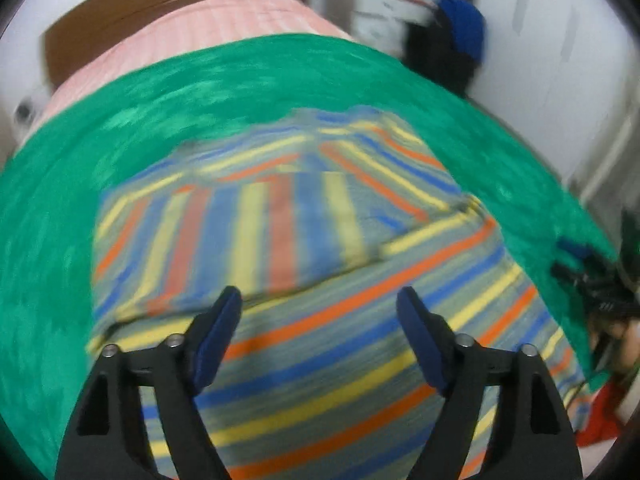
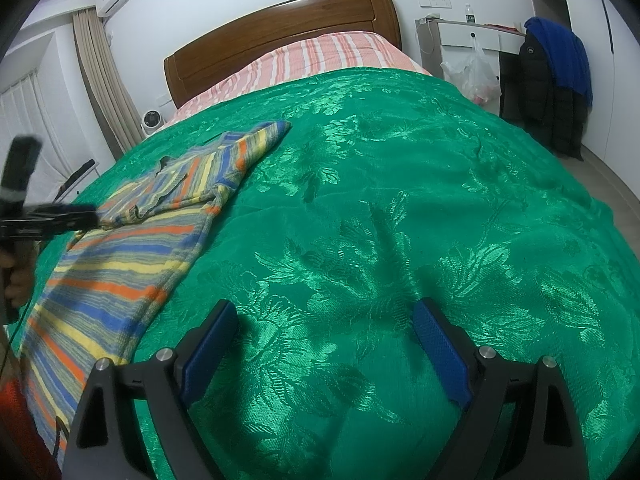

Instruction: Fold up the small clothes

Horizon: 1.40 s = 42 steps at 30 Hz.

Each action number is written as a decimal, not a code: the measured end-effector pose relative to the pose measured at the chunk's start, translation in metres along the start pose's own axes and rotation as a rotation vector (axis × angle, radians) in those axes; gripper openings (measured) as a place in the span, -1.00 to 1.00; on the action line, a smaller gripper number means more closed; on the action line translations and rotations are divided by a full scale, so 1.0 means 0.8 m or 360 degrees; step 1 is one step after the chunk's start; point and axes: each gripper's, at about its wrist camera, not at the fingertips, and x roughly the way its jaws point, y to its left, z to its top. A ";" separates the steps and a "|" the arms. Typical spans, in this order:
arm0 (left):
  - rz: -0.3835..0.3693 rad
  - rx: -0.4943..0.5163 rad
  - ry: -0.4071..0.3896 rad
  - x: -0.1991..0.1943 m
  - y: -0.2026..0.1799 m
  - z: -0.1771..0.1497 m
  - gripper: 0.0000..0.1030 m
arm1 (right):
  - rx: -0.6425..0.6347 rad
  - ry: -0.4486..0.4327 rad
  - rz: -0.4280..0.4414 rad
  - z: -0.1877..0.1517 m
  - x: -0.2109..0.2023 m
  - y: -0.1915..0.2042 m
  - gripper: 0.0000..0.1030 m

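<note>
Blue-padded fingers of the left gripper fill the bottom of the left wrist view, spread wide with nothing between them, hovering over the striped garment. That view is motion-blurred. Orange, yellow, blue and grey bands run diagonally across the lower centre of the frame, while a folded-over portion with near-vertical bands occupies the centre left. At the right edge of this frame a dark tool, apparently the other gripper, lies over the cloth's border.

Bottom of the right wrist view: the right gripper, its 2 fingers likewise wide apart and gripping nothing, poised above bare green bedspread with a glossy floral weave. The garment lies in the left part of this frame, flat on the bedspread, extending from the lower left edge up to a narrow end at centre left; a crumpled fold sits across its middle. The left gripper enters from the left edge, its tip at that fold; whether it touches the cloth cannot be told.

Upper centre: a pink striped sheet, then a wooden headboard. Upper right: a white desk with a plastic bag, and a dark jacket with a blue garment draped over it.
</note>
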 end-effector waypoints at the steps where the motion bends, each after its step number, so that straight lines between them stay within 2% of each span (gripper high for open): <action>1: 0.0027 -0.0114 -0.0029 -0.015 0.030 -0.002 0.69 | 0.0000 0.0000 0.0000 0.000 0.000 0.000 0.74; 4: 0.0112 -0.0478 -0.0081 -0.038 0.131 -0.004 0.69 | -0.0001 0.0000 -0.0002 0.000 0.000 0.000 0.75; 7: 0.0085 -0.0731 -0.0039 -0.028 0.196 -0.009 0.67 | -0.0004 0.0001 -0.0005 0.000 0.000 0.000 0.75; 8: 0.0081 -0.0743 -0.0011 -0.019 0.202 -0.011 0.67 | -0.0007 0.0002 -0.0009 0.000 0.000 0.000 0.75; 10: 0.0110 -0.0668 0.0045 0.003 0.192 -0.020 0.67 | -0.0012 0.0003 -0.0014 0.001 0.001 0.001 0.74; 11: 0.0164 -0.0603 0.0082 0.015 0.183 -0.023 0.66 | -0.0014 0.0003 -0.0016 0.001 0.001 0.001 0.75; 12: 0.0271 -0.0523 0.0140 0.025 0.177 -0.033 0.55 | -0.0013 0.0002 -0.0014 0.001 0.001 0.001 0.74; 13: 0.0370 -0.0485 0.0168 0.030 0.175 -0.046 0.54 | -0.0012 0.0002 -0.0013 0.001 0.001 0.000 0.74; 15: 0.0388 -0.0527 0.0099 0.014 0.180 -0.066 0.54 | -0.0012 0.0002 -0.0013 0.001 0.001 0.001 0.74; 20: 0.0388 -0.0577 0.0104 -0.020 0.182 -0.088 0.54 | -0.0007 -0.0002 -0.0002 0.001 0.001 0.001 0.75; 22: 0.0365 -0.0611 0.0081 -0.046 0.184 -0.105 0.62 | -0.0008 -0.0002 -0.0003 0.001 0.001 0.000 0.75; 25: 0.0448 -0.0614 0.0014 -0.082 0.190 -0.137 0.76 | -0.0010 -0.0002 -0.0004 0.001 0.001 0.001 0.75; 28: 0.0557 -0.0605 -0.0053 -0.100 0.204 -0.163 0.79 | -0.0010 -0.0003 -0.0005 0.001 0.001 0.001 0.75; 30: 0.0613 -0.0618 -0.0073 -0.102 0.216 -0.184 0.83 | -0.0011 -0.0003 -0.0005 0.001 0.001 0.001 0.75; 32: 0.0613 -0.0648 -0.0074 -0.095 0.231 -0.211 0.86 | -0.0011 -0.0002 -0.0006 0.001 0.001 0.001 0.75; 34: 0.0559 -0.0656 -0.0198 -0.096 0.235 -0.229 0.90 | -0.0012 -0.0003 -0.0007 0.001 0.000 0.001 0.75; 36: 0.0524 -0.0667 -0.0263 -0.098 0.235 -0.234 0.93 | -0.0012 -0.0003 -0.0007 0.001 0.000 0.000 0.75; 40: 0.0577 -0.0622 -0.0242 -0.092 0.227 -0.231 0.98 | -0.0012 -0.0003 -0.0006 0.001 0.000 0.001 0.75; 42: 0.0568 -0.0626 -0.0250 -0.090 0.229 -0.230 0.98 | -0.0013 -0.0003 -0.0008 0.001 0.000 0.001 0.75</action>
